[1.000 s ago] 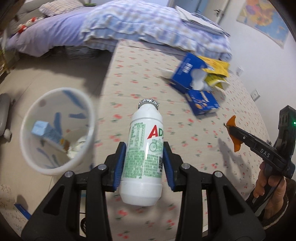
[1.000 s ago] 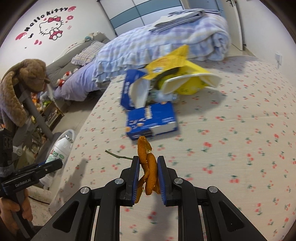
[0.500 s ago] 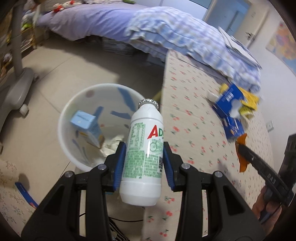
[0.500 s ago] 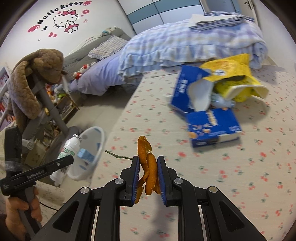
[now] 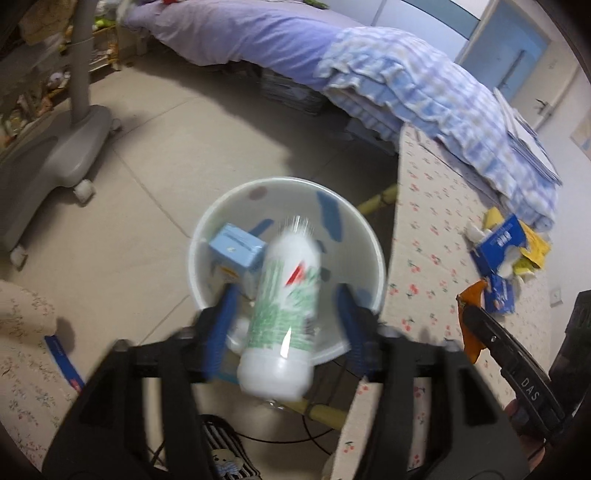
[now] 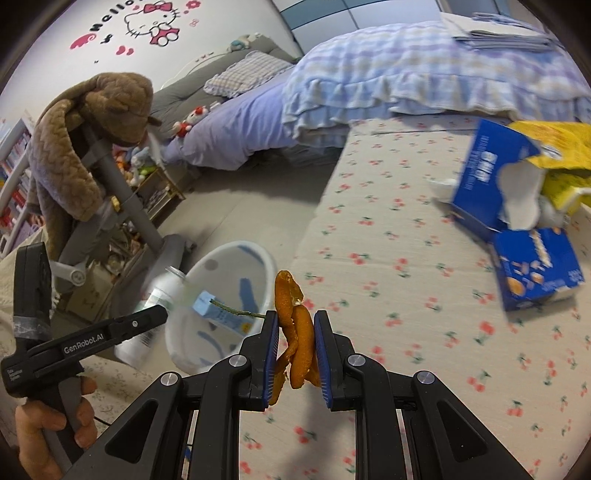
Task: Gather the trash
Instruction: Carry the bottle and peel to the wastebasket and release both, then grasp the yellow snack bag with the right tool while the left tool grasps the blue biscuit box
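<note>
A second ago the left gripper clamped the white bottle over the cherry-print worktop; now it hangs above the white bin at frame centre, fingers opening, and the blurred bottle sits loose between them. The right gripper stays closed on one orange peel. One light-blue carton lies in the bin. Two blue boxes and one yellow bag lie at right on the worktop.

Bedroom, pale tiled floor. Bed with lilac sheet and blue checked ruffled quilt across the top of both frames. Hello Kitty wall decal upper left, right-wrist view. Grey wheeled stand left, brown plush draped on it. Blue door upper right.
</note>
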`<state>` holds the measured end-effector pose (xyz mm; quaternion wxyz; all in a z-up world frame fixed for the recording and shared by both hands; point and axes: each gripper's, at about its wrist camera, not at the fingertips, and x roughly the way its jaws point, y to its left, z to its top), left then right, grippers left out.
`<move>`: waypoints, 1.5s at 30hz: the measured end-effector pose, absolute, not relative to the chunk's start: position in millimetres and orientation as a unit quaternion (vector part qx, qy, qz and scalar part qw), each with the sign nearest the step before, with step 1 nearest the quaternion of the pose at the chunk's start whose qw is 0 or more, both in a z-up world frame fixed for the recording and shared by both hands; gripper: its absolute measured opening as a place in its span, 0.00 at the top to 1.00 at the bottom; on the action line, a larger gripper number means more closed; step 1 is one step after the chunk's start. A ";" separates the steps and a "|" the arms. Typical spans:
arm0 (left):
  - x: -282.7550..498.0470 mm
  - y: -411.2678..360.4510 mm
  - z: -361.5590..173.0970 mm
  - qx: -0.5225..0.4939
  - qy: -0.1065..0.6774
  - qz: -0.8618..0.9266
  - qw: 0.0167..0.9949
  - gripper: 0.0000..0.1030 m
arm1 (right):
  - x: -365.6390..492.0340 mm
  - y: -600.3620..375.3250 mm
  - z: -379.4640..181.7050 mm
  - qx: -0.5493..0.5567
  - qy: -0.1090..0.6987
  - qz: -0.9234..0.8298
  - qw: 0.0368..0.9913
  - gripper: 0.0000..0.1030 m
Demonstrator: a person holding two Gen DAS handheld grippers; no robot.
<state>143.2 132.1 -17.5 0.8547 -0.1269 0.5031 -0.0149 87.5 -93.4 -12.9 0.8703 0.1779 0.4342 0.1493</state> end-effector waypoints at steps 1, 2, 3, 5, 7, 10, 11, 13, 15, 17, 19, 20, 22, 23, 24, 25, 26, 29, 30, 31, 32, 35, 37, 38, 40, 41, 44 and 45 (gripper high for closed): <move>141.9 136.2 -15.8 -0.130 0.502 -0.004 0.855 0.25 | 91.7 -87.1 -12.0 0.172 0.436 0.153 0.870 0.80; 141.4 140.3 -15.9 -0.132 0.503 0.001 0.854 0.24 | 94.4 -82.0 -10.9 0.169 0.437 0.156 0.869 0.80; 141.3 144.1 -15.2 -0.135 0.507 0.007 0.851 0.24 | 97.4 -77.0 -9.8 0.165 0.439 0.160 0.868 0.80; 140.5 154.2 -14.5 -0.137 0.514 0.031 0.846 0.20 | 103.0 -67.9 -6.8 0.157 0.442 0.167 0.867 0.80; 139.5 162.2 -13.3 -0.134 0.514 0.056 0.845 0.18 | 109.5 -59.4 -4.2 0.149 0.443 0.174 0.867 0.80; 136.5 173.2 -11.8 -0.140 0.512 0.074 0.844 0.18 | 119.5 -48.9 -2.5 0.141 0.448 0.181 0.864 0.80; 135.7 176.4 -10.8 -0.144 0.511 0.076 0.844 0.18 | 122.8 -44.8 -2.3 0.139 0.450 0.183 0.863 0.80; 135.3 179.9 -9.3 -0.152 0.509 0.079 0.844 0.18 | 129.5 -37.5 -1.4 0.140 0.451 0.191 0.860 0.79; 134.9 182.8 -7.8 -0.159 0.506 0.079 0.844 0.17 | 135.0 -32.4 -1.6 0.142 0.455 0.196 0.857 0.78; 134.5 183.3 -6.6 -0.161 0.504 0.080 0.845 0.17 | 140.2 -26.3 -1.5 0.138 0.459 0.198 0.855 0.78; 134.3 184.1 -5.3 -0.162 0.503 0.079 0.845 0.17 | 143.3 -23.1 -0.3 0.137 0.458 0.199 0.856 0.77; 133.9 184.4 -4.4 -0.162 0.502 0.079 0.846 0.17 | 144.1 -23.3 -0.1 0.139 0.458 0.200 0.855 0.75; 134.1 185.0 -2.7 -0.161 0.500 0.077 0.847 0.17 | 149.4 -24.8 0.7 0.146 0.467 0.196 0.850 0.60; 133.9 185.0 -2.0 -0.161 0.499 0.077 0.848 0.16 | 151.3 -25.9 1.9 0.148 0.471 0.191 0.849 0.39; 133.7 184.8 -1.2 -0.160 0.498 0.076 0.849 0.16 | 152.1 -28.3 4.3 0.151 0.471 0.183 0.849 0.31; 133.5 184.2 -0.7 -0.160 0.497 0.075 0.849 0.16 | 151.6 -33.3 9.6 0.157 0.464 0.176 0.854 0.27; 133.6 184.0 -0.7 -0.159 0.497 0.074 0.850 0.15 | 151.5 -35.6 13.3 0.158 0.461 0.175 0.855 0.27; 134.5 179.2 -1.1 -0.154 0.499 0.070 0.850 0.15 | 151.8 -48.3 28.0 0.151 0.463 0.166 0.857 0.27; 134.5 177.4 -1.1 -0.152 0.500 0.068 0.850 0.15 | 151.4 -52.3 31.6 0.148 0.463 0.162 0.859 0.27; 134.9 174.4 -1.1 -0.149 0.501 0.065 0.850 0.15 | 150.3 -58.6 37.0 0.141 0.461 0.156 0.862 0.27; 135.3 171.3 -0.8 -0.147 0.502 0.061 0.850 0.15 | 148.7 -64.0 41.4 0.135 0.459 0.150 0.865 0.27; 135.4 161.5 -0.1 -0.135 0.504 0.051 0.852 0.15 | 145.1 -87.0 53.7 0.119 0.452 0.128 0.875 0.27; 135.0 152.6 0.3 -0.123 0.506 0.043 0.853 0.15 | 141.1 -106.2 59.7 0.117 0.448 0.112 0.879 0.26; 134.7 148.8 0.8 -0.119 0.506 0.040 0.853 0.15 | 138.9 -114.1 61.7 0.117 0.446 0.106 0.881 0.25; 134.1 141.1 2.2 -0.109 0.508 0.036 0.854 0.14 | 134.8 -132.6 64.9 0.121 0.442 0.093 0.884 0.25; 133.6 136.6 3.8 -0.104 0.507 0.034 0.855 0.12 | 132.6 -141.5 65.8 0.124 0.440 0.087 0.885 0.24; 132.5 123.1 10.2 -0.100 0.502 0.024 0.859 0.03 | 128.0 -167.3 65.9 0.129 0.440 0.069 0.886 0.23; 132.5 118.9 11.7 -0.100 0.500 0.021 0.860 0.03 | 127.6 -174.8 65.6 0.129 0.442 0.064 0.885 0.22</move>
